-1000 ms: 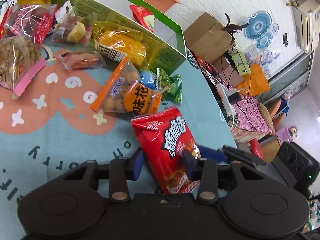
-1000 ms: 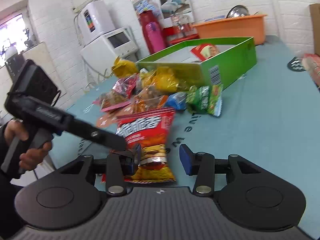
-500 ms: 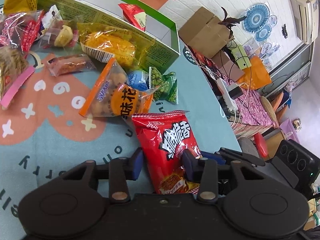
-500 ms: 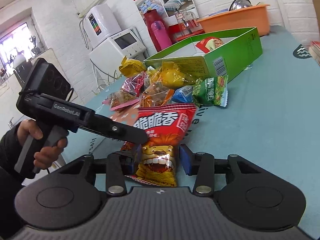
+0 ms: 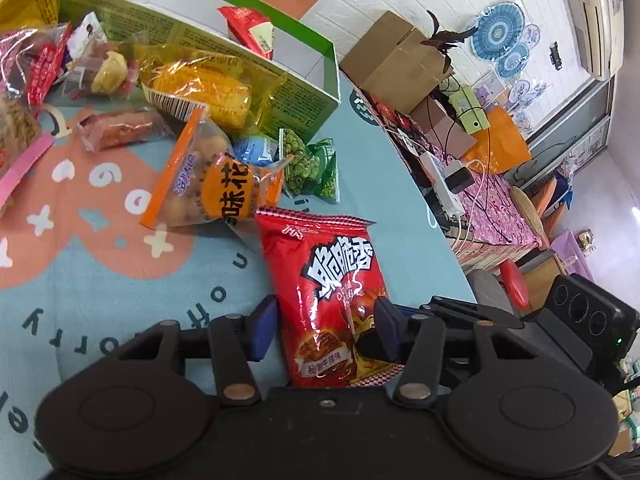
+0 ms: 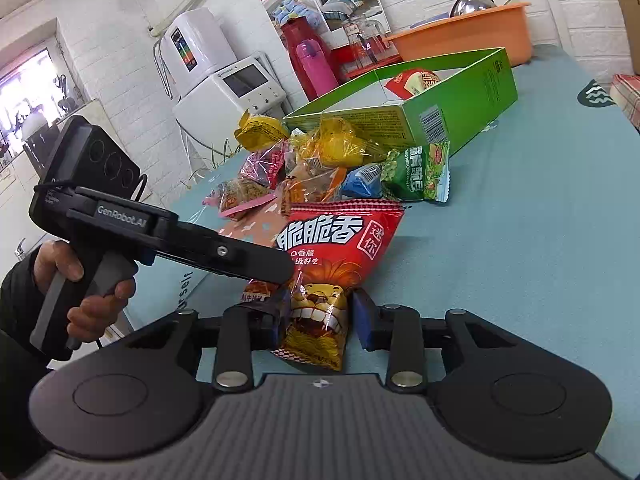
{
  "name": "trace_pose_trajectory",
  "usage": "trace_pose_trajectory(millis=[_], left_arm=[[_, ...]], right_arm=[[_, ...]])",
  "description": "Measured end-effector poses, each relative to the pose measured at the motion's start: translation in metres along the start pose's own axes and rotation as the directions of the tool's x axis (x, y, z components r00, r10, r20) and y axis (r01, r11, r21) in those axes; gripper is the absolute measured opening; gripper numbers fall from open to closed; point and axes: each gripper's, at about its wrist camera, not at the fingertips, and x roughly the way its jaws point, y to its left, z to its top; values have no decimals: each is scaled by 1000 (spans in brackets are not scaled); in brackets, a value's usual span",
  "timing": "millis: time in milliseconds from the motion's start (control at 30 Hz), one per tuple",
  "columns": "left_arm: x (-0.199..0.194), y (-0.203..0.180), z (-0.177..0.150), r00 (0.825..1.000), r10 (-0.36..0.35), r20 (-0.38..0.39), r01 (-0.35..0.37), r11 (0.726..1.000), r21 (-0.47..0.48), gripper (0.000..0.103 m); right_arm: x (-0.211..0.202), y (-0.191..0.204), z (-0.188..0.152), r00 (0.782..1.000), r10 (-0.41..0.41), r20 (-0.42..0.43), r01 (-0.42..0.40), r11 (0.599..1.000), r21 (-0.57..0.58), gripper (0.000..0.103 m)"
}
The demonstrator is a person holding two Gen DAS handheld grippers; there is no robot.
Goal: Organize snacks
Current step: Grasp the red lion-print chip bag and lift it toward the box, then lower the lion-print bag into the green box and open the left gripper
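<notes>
Red foil snack bag [image 5: 334, 300], lion printed on its lower front, lies on the teal desk [image 6: 520, 240] low in the centre of both views, its crimped top edge toward the pile of other snacks.

Left gripper [image 5: 326, 326]: partly open, blue pads either side of the bag's lower half. The pad on the frame's left stands just clear of the bag; the other overlaps its edge, and contact cannot be told. In the right wrist view one of its fingers lies across the bag's left side.

Right gripper [image 6: 320, 320]: partly open, straddling the lion end of the bag with a narrow gap at each pad; not seen to be clamped.

Green box [image 5: 320, 80]: open-topped, upper centre of the left view, one small red packet [image 5: 248, 36] already inside. Likely destination, judged from the task.

Loose stock between bag and box: peanut bag [image 5: 216, 184] with orange header, green pea packets [image 5: 314, 168], yellow-wrapped pack [image 5: 212, 92].

Handling, by judgement: light, air-puffed, soft and crackly; glossy film likely slick; contents brittle, so a hard squeeze risks crushing. Best taken at the flat crimped seam or pinched gently across the narrow width, rather than on the puffed middle.
</notes>
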Motion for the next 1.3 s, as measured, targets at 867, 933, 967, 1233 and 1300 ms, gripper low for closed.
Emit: trace_pose_trajectory(millis=[867, 933, 967, 1233, 1300], left_arm=[[-45, 1, 121, 943, -50, 330, -13, 982, 186, 39], [-41, 13, 138, 940, -50, 337, -13, 983, 183, 39], [-38, 19, 145, 940, -50, 337, -12, 984, 179, 39], [-14, 66, 192, 948, -43, 316, -1, 991, 137, 40], [-10, 74, 199, 949, -38, 313, -5, 991, 137, 40]], right_arm=[[34, 19, 122, 958, -84, 274, 128, 981, -149, 54], [49, 12, 136, 957, -93, 276, 135, 981, -138, 54], [56, 8, 142, 956, -97, 276, 139, 981, -135, 54], [111, -19, 176, 960, -142, 241, 162, 985, -65, 54], [123, -23, 181, 961, -151, 233, 169, 984, -58, 54]])
